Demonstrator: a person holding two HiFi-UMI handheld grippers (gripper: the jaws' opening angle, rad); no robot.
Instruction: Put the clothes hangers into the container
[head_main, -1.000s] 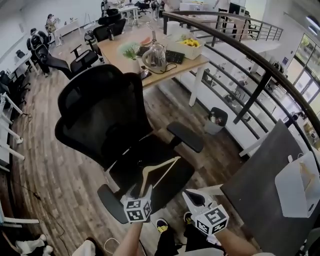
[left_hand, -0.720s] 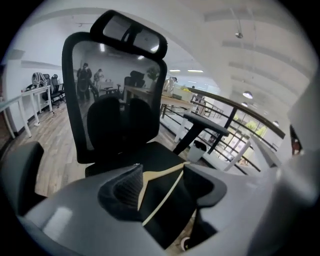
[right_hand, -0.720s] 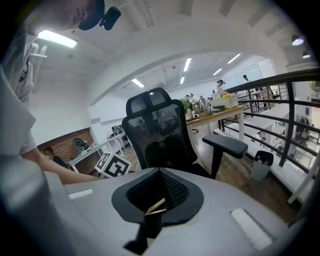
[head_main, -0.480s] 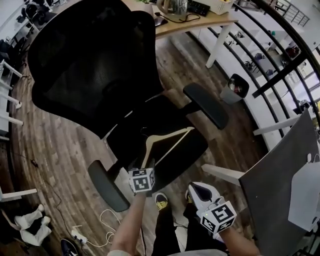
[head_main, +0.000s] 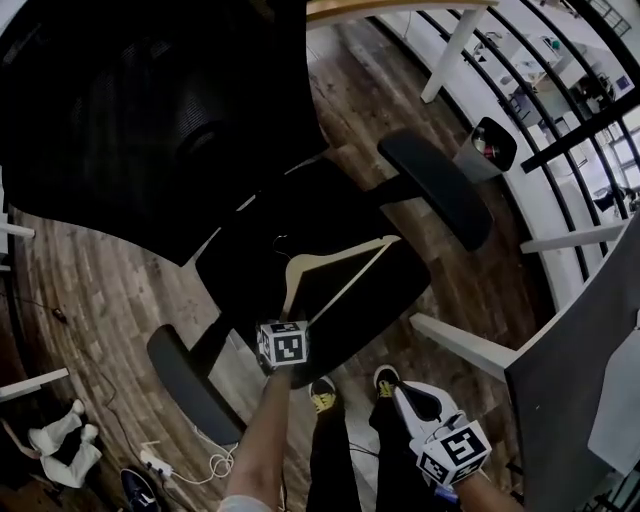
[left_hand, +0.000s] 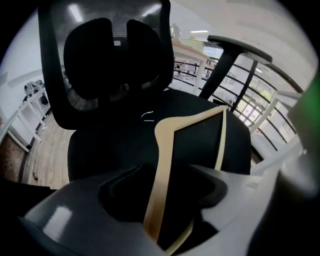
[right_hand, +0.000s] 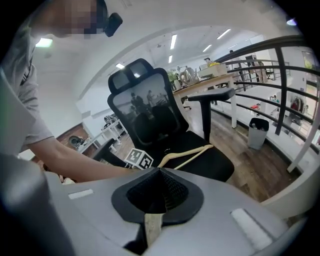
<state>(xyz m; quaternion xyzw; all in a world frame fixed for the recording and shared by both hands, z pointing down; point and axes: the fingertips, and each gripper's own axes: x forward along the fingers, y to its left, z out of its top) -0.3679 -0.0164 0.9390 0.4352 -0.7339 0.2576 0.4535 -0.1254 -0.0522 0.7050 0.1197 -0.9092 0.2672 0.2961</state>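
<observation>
A pale wooden hanger (head_main: 335, 272) lies flat on the black seat (head_main: 385, 300) of an office chair. My left gripper (head_main: 285, 325) is at the seat's near edge, over the hanger's near end. In the left gripper view its jaws stand wide apart, one on each side of the hanger's arm (left_hand: 162, 145), and do not press on it (left_hand: 162, 175). My right gripper (head_main: 400, 392) hangs lower right, beside the person's legs and clear of the chair. Its jaws are shut with nothing held (right_hand: 157, 175). From there the hanger (right_hand: 187, 152) shows on the seat.
The chair's armrests (head_main: 440, 190) (head_main: 185, 380) flank the seat, and its tall mesh back (head_main: 130, 110) fills the top left. A grey table (head_main: 570, 400) with a white container (head_main: 622, 400) is at the right. A railing (head_main: 580, 110), a bin (head_main: 487, 145) and floor cables (head_main: 165, 465) lie around.
The view has tipped down and closer to the chair. My left gripper has moved forward onto the hanger's near end. The right gripper has sunk toward the lower right.
</observation>
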